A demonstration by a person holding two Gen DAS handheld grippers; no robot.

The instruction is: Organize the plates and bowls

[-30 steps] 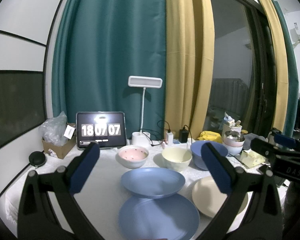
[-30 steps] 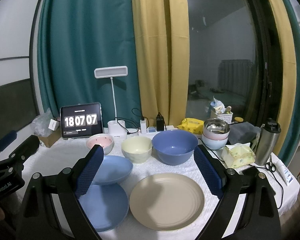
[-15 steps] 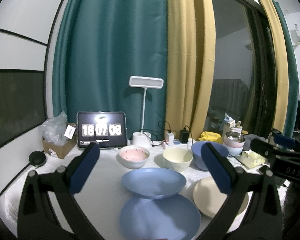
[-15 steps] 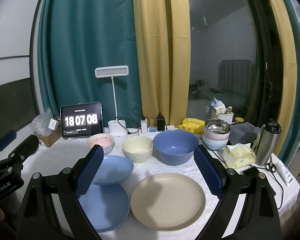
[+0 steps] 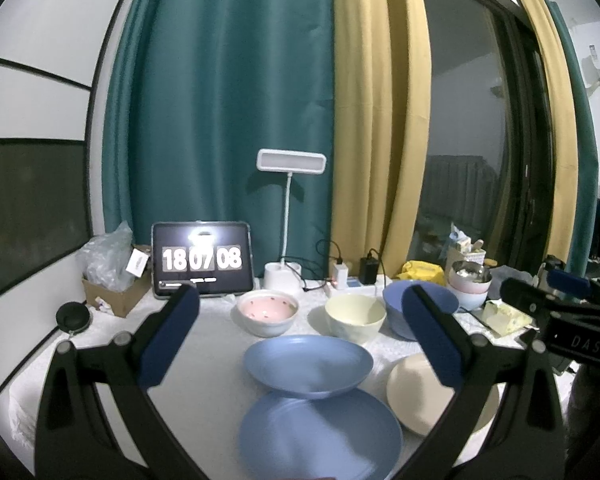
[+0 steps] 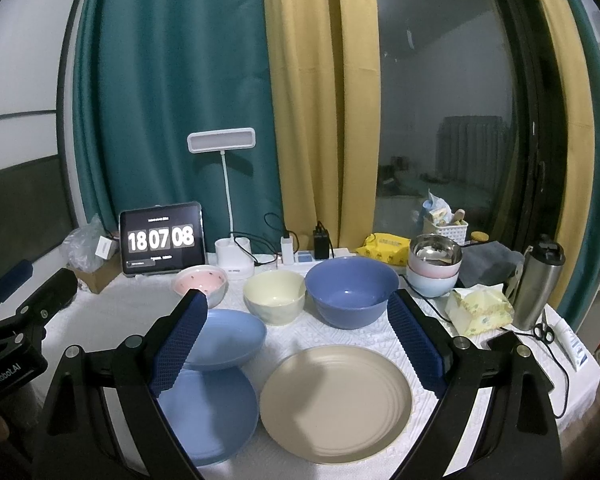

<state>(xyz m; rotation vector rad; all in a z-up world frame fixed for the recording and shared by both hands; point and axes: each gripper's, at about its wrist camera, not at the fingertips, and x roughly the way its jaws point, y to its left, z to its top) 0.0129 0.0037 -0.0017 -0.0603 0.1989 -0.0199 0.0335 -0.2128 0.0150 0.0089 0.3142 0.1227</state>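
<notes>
Both tongs hover over the bench (image 6: 112, 312) with fingers spread wide apart, gripping nothing: the left tongs (image 5: 300, 336) and the right tongs (image 6: 298, 340). Nearest, at 6 o'clock in the left view, lies a flat blue plate (image 5: 320, 436); a deeper blue plate (image 5: 308, 364) sits just beyond it, its near edge overlapping the flat one. The beige plate (image 6: 336, 400) lies at 6 o'clock in the right view, just beside them. Farther back stands a row of bowls: pink bowl (image 6: 202, 282) at 10 o'clock, cream bowl (image 6: 274, 296), large blue bowl (image 6: 352, 290). Stacked small bowls (image 6: 434, 270) sit at 2 o'clock. Behind, a tablet clock (image 6: 162, 238) reads 18 07 08, beside a white desk lamp (image 6: 222, 142)
</notes>
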